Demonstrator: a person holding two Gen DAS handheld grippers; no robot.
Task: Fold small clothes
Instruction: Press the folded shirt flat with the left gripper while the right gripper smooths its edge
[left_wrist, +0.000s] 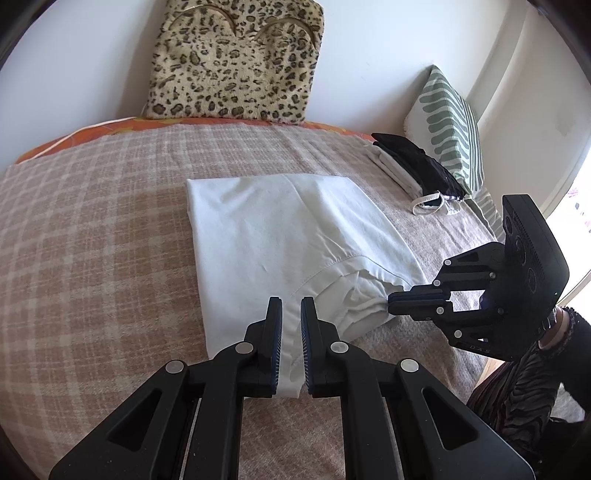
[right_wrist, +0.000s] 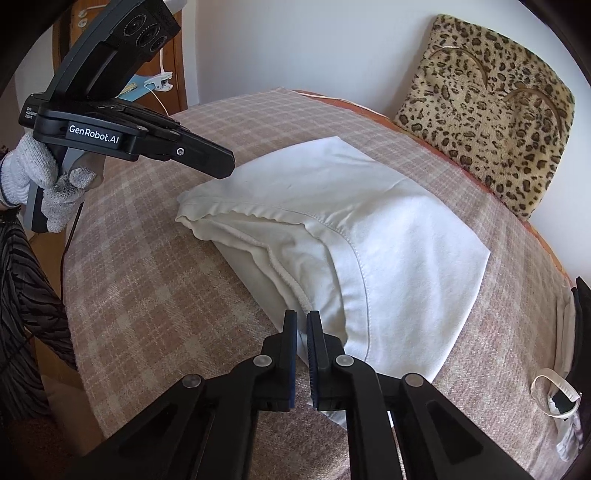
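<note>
You are working on a bed (left_wrist: 92, 221) covered with a checked blanket, set against a white wall with a leopard-print cushion (left_wrist: 236, 59) propped at its far edge. A small stack of folded clothes (left_wrist: 413, 166), white under black, sits near a green-patterned pillow (left_wrist: 450, 122) on the right of the left wrist view.

The white garment (left_wrist: 280, 229) lies spread in the middle of the bed, already doubled over at its near end, with a stitched hem and a gathered edge showing. It looks thin, light and limp; expect it to sag, drag and crease rather than keep any shape, and the loose inner layer may slip out of the fold if you lift only the top one.

Your left gripper (left_wrist: 291, 306) is nearly closed over the near edge of the garment; cloth runs between its pads, though how firmly it is pinched I cannot tell. Your right gripper (right_wrist: 302, 321) is closed on the bunched corner of the garment, which puckers toward its tips in the left wrist view.

Take hold at hems and corners, catching all layers together, and keep the edge taut between the two grips so the fold lands flat.
</note>
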